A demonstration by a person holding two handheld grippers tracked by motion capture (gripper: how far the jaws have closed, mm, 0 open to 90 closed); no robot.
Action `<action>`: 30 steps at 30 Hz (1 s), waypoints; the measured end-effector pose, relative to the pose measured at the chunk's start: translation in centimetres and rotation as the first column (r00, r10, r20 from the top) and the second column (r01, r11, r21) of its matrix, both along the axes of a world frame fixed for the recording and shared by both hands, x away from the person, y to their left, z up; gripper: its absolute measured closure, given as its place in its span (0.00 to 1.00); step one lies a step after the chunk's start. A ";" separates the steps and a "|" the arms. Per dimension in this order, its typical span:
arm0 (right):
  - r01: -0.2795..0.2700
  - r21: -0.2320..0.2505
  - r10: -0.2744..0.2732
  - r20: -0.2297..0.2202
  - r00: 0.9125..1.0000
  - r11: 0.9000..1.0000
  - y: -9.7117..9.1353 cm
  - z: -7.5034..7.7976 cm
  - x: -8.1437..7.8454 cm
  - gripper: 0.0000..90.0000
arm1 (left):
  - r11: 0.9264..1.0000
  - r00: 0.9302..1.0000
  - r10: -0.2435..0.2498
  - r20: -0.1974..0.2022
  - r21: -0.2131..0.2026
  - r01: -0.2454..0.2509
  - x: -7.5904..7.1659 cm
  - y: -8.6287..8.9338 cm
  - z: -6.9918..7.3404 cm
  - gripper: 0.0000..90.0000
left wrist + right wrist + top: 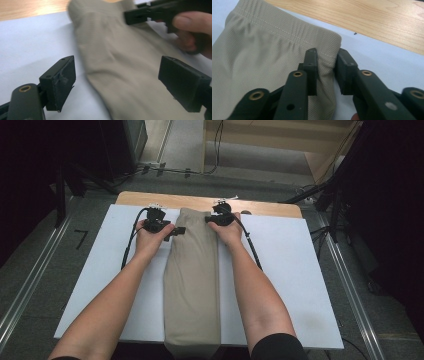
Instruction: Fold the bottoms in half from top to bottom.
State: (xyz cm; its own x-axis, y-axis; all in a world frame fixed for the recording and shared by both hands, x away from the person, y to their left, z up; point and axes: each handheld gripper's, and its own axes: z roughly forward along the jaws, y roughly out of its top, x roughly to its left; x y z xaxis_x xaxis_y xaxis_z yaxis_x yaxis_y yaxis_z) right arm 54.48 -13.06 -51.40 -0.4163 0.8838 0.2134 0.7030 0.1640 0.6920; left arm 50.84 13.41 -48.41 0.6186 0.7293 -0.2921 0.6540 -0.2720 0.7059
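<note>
High view: a folded beige cloth point(192, 285) is lying lengthwise down the middle of a white sheet point(295, 270) covering the desk point(150, 199); its near end is hanging over the desk's front edge, its far end is reaching almost to the bare wood strip at the back. Both forearms are coming in from the bottom, one on each side of the cloth.

L claw point(176, 231): sitting at the cloth's far left corner, pointing across toward the cloth. Left gripper view: the claw point(131, 82) is standing wide apart, w/ the cloth's left edge point(120, 67) lying between the two pads; neither pad is pressing on the fabric. One pad is resting over the white sheet point(30, 47), the other over the cloth. The view is a bit blurred.

R claw point(212, 218): sitting at the cloth's far right corner. Right gripper view: the claw point(325, 67) is nearly together and is pinching the cloth's stitched hem corner point(327, 46), w/ a fold of fabric bunching up between the pads. The right hand point(192, 30) & its claw are also showing at the top right of the left gripper view, just above the fabric.

Beyond the corner, white sheet point(372, 55) and then wood desk point(362, 17) are lying.
</note>
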 end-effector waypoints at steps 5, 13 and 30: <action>0.006 -0.003 -0.006 0.010 1.000 1.000 -0.1 -0.1 -0.1 0.84 | 0.999 0.999 0.034 -0.029 0.025 -0.033 2.1 -0.9 -0.8 0.23; 0.000 0.034 0.000 -0.004 1.000 0.999 -0.5 -0.2 0.1 0.84 | 0.982 0.991 0.133 -0.008 0.139 -0.131 4.0 -3.5 -1.1 0.41; -0.068 0.000 0.067 0.141 0.988 0.998 -0.6 2.6 -1.5 0.93 | 0.993 0.994 0.088 0.066 0.068 -0.092 2.9 -3.0 1.7 0.94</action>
State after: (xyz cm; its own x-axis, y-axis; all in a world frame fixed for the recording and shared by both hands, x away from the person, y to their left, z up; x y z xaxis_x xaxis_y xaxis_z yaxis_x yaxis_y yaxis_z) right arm 53.01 -13.62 -48.80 -0.5013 0.8517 0.1524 0.5856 0.2043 0.7845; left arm 53.77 10.39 -46.69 0.5651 0.8002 -0.2009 0.6333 -0.2647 0.7273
